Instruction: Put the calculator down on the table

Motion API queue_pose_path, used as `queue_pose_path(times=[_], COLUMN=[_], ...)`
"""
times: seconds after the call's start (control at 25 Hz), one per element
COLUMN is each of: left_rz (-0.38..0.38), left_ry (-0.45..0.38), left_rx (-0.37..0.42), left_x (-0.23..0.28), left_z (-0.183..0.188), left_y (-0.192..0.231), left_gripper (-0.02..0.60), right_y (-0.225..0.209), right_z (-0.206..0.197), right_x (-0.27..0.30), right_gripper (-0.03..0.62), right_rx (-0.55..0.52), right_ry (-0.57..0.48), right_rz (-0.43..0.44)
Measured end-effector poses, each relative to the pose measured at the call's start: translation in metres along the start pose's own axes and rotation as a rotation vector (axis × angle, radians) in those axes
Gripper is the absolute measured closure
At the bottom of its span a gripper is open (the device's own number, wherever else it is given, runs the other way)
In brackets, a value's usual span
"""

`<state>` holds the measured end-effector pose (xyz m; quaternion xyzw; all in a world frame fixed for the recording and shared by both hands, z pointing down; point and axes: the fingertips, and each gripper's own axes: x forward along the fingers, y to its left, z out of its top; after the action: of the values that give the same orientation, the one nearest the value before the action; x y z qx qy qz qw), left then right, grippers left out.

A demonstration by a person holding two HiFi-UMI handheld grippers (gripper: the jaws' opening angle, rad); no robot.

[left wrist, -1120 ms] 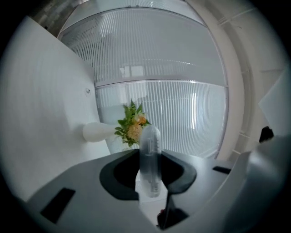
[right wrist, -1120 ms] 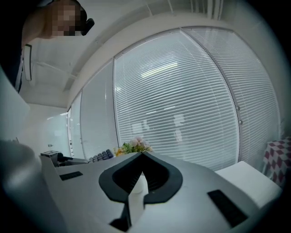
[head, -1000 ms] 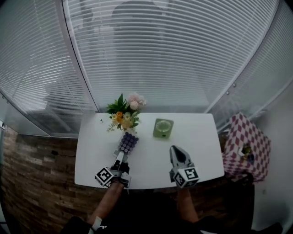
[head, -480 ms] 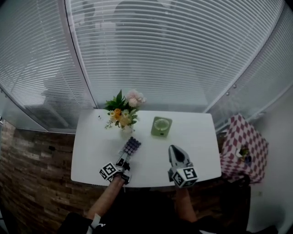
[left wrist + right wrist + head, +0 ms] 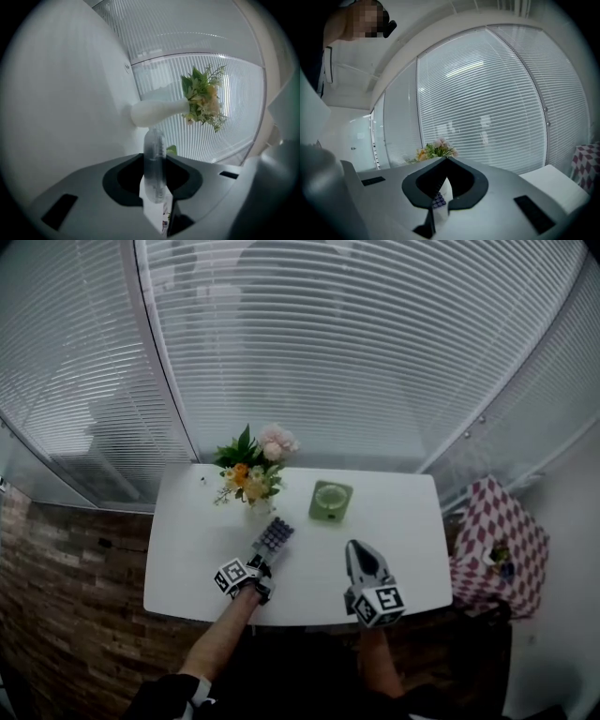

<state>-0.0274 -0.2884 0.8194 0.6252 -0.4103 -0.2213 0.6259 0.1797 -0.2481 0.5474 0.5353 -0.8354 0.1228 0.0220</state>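
White surface (image 5: 187, 554) fills the middle of the head view, with slatted blinds (image 5: 328, 352) curving behind it. Our left tool (image 5: 256, 563) is clenched on the calculator (image 5: 273, 537). In the left gripper view the two jaws press on either side of it, and we see it edge-on, a thin slab running away from the camera. From above, the calculator reaches out from the tool toward the far side of the surface, purple keys up and low over the white top. Whether it already touches the top we cannot tell.

Just beyond its far end stands a white vase (image 5: 257, 507) with flowers (image 5: 251, 472) in pink, orange and green. To the right of the vase, apart from it, lies a green square object (image 5: 331, 501) with a pale round face.

We hold our right tool (image 5: 353, 547) over the front part of the surface, well right of the calculator. Its jaws are brought together at the tips with nothing between them. In the right gripper view only the surface and a few purple keys show through the gap behind the tips. A checked cloth (image 5: 502, 521) lies off the right end of the surface.
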Motion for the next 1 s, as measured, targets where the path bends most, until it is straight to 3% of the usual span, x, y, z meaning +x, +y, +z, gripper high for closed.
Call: queue_pose_path(times=[0.36,0.56,0.72,1.0], left_rz=[0.078,0.076,0.061,0.106], left_ry=[0.055,0.108,0.114,0.178], left_rx=[-0.034,-0.005,-0.061,-0.087], left_x=[0.024,0.031,0.036,0.042], left_z=[-0.006,-0.009,-0.007,-0.011], left_y=[0.036,0.044,0.045,0.046], left_gripper=[0.48,0.48,0.48,0.479], right_y=[-0.002,0.0,0.003,0.008], right_z=[-0.005,-0.007,-0.011,-0.009], right_x=[-0.007,-0.008,-0.006,0.0], right_gripper=[0.588,0.588,0.588,0.588], right_rx=[0.004,0.01,0.003,0.034], right_ry=[0.014,0.022,0.031,0.031], right_rz=[-0.003,-0.003,0.002,0.014])
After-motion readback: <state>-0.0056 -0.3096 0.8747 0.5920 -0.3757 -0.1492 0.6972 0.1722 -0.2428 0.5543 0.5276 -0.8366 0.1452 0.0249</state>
